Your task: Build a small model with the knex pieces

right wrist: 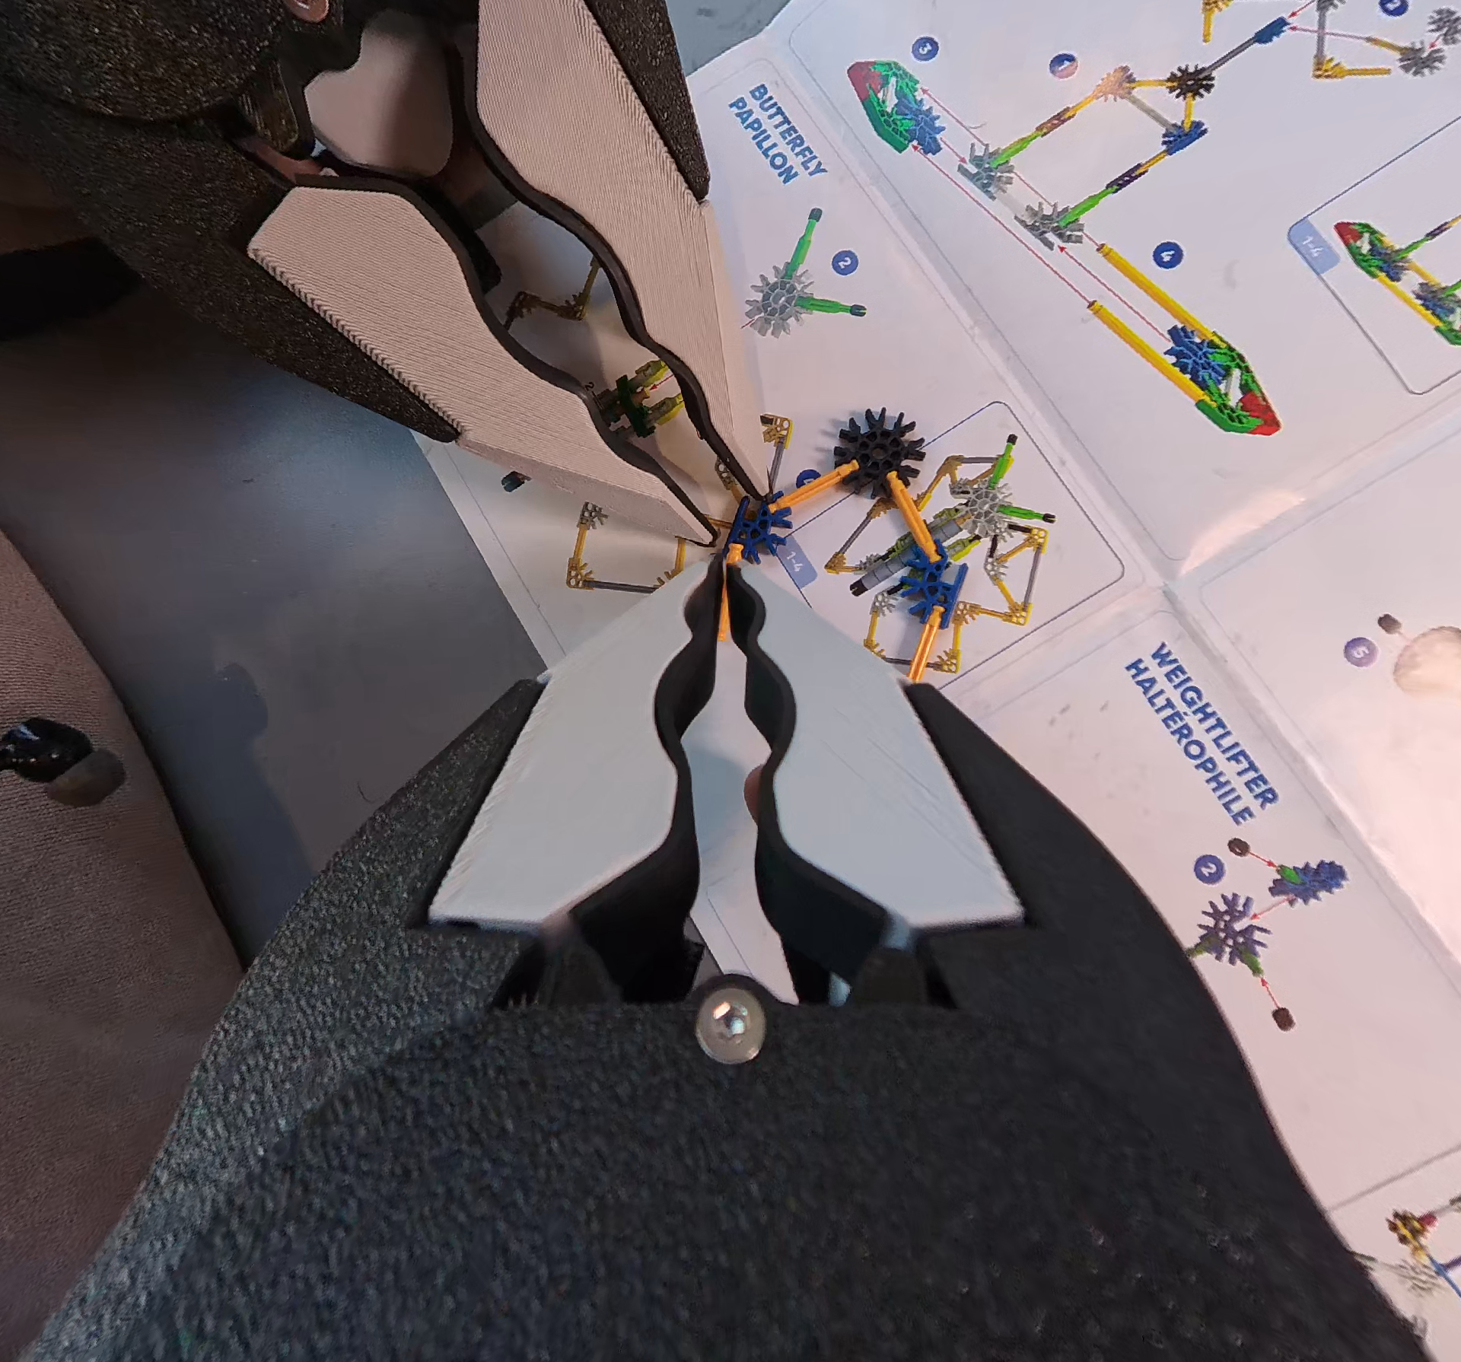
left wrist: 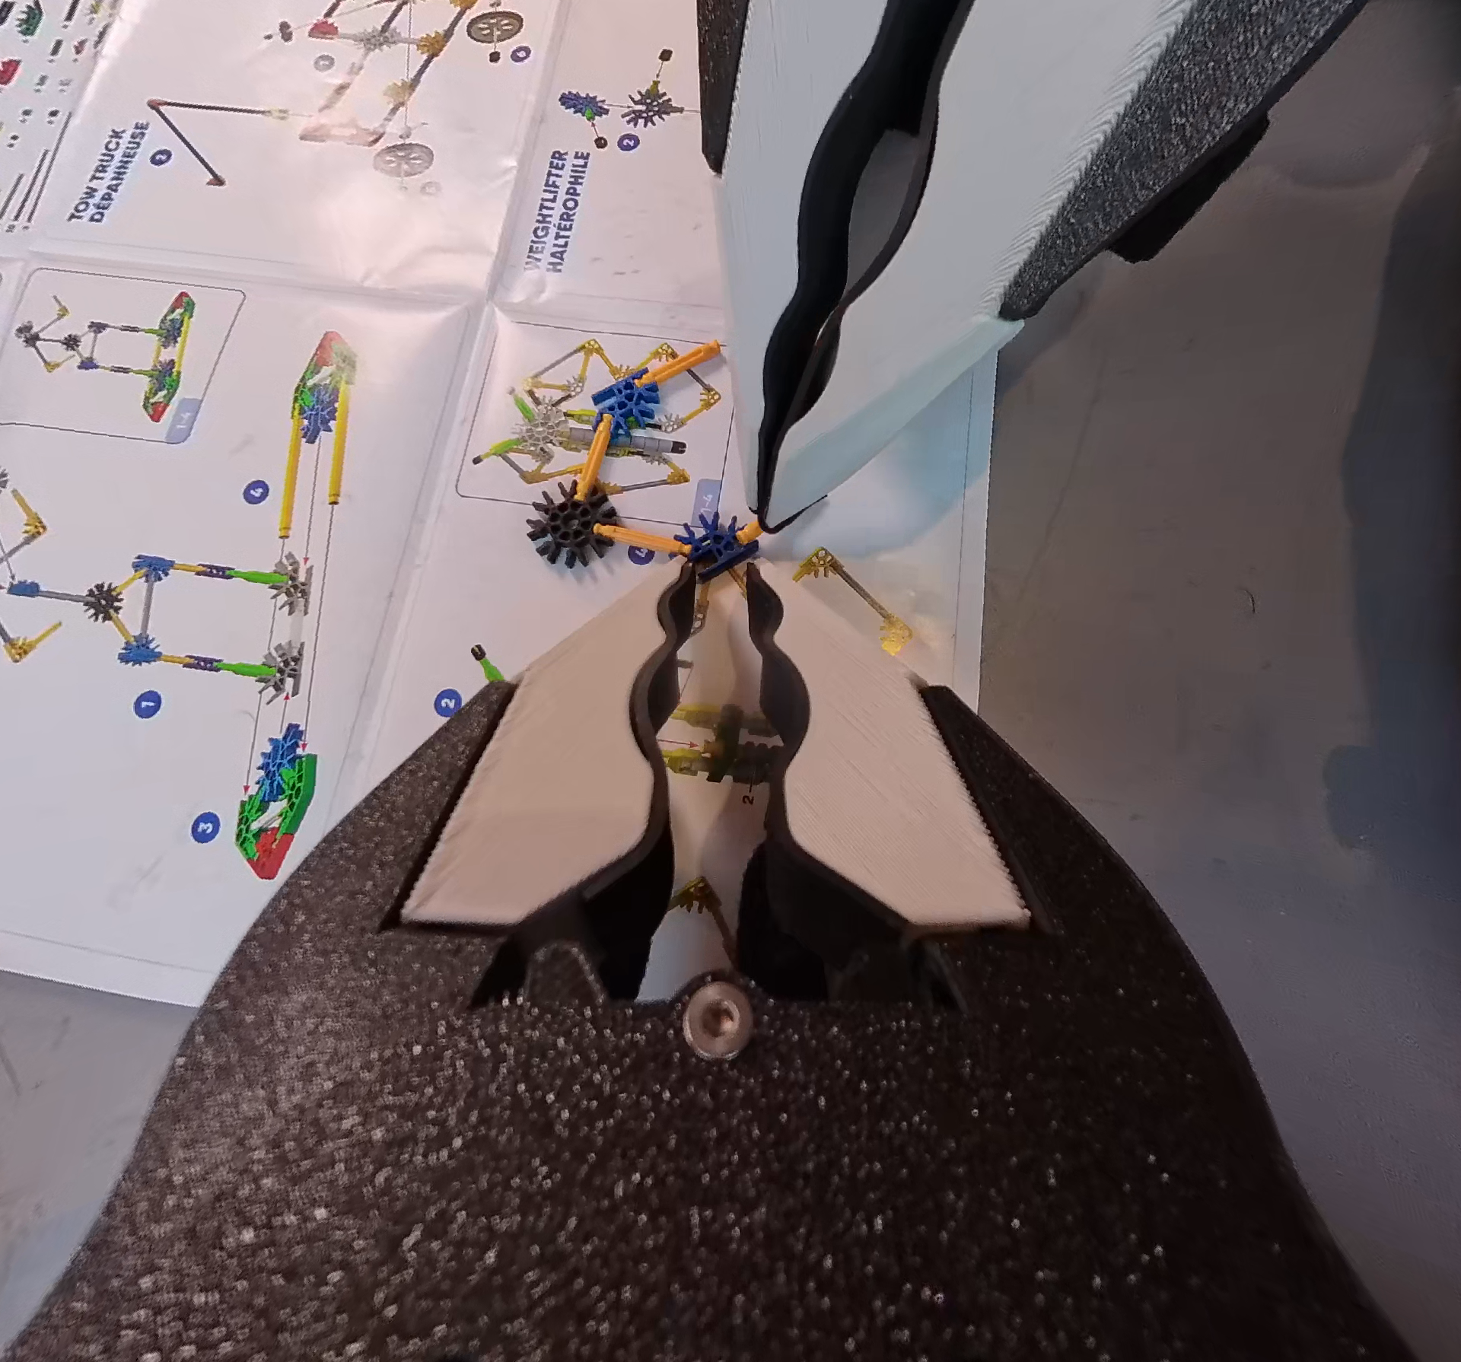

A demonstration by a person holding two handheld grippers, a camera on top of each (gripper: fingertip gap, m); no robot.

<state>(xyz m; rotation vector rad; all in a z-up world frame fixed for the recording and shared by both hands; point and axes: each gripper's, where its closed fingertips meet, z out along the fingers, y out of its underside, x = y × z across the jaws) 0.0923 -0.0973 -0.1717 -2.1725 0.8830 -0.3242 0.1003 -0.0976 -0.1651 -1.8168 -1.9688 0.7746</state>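
Left wrist view: grey desk [left wrist: 1186, 612] under a white printed instruction sheet [left wrist: 395, 280]; left gripper [left wrist: 718, 571] fingers pinch a blue snowflake connector [left wrist: 714, 538], right gripper [right wrist: 723, 573] fingers clamp its orange rod [right wrist: 723, 612].

L gripper [left wrist: 718, 571] fingers nearly closed; R gripper [right wrist: 725, 565] fingers pinched tight, tips almost meeting L's.

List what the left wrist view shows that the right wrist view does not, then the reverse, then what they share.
Only the left wrist view: the gap between the left tongs at the near blue connector, and a bare grey tabletop to the right.

Only the right wrist view: the yellow rod pinched between the right tongs, and a beige fabric surface at the left edge.

Both: the printed instruction sheet, the black connector, the far blue connector, and both tongs meeting at the small assembly.
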